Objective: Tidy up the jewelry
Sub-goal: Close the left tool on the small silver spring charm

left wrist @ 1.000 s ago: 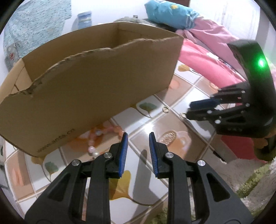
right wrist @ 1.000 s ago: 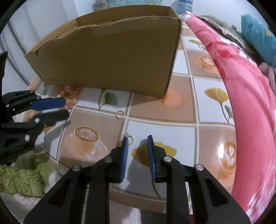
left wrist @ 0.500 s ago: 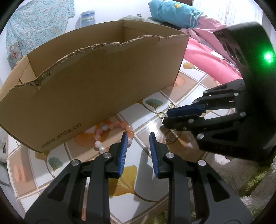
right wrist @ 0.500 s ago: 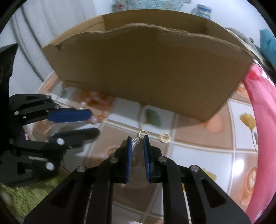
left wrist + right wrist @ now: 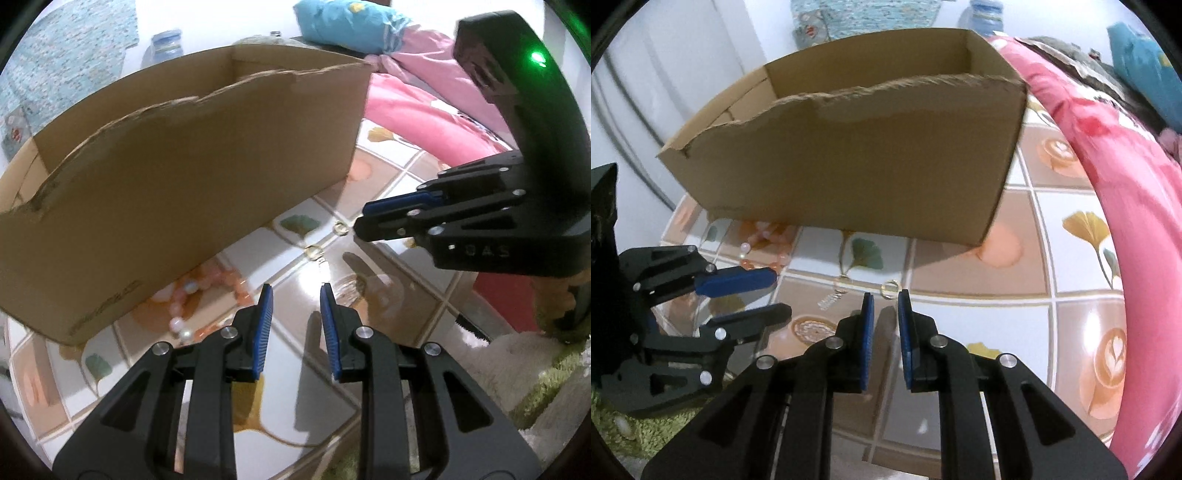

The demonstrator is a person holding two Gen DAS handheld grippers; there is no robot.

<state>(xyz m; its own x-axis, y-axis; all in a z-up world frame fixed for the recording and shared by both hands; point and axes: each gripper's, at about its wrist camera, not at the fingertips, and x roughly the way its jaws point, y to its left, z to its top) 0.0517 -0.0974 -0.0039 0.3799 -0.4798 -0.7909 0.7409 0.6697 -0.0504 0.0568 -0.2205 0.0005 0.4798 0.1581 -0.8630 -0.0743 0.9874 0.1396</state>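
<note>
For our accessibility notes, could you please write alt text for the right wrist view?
The right gripper hangs empty over a patterned table, its tips just short of a small ring. A torn cardboard box stands behind; the left gripper reaches in beside it.

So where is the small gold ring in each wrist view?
Left wrist view: gold ring right of centre, on the table just left of the right gripper.
Right wrist view: centre, lying just beyond that gripper's tips.
Shared landmark: cardboard box, behind it in both.
</note>
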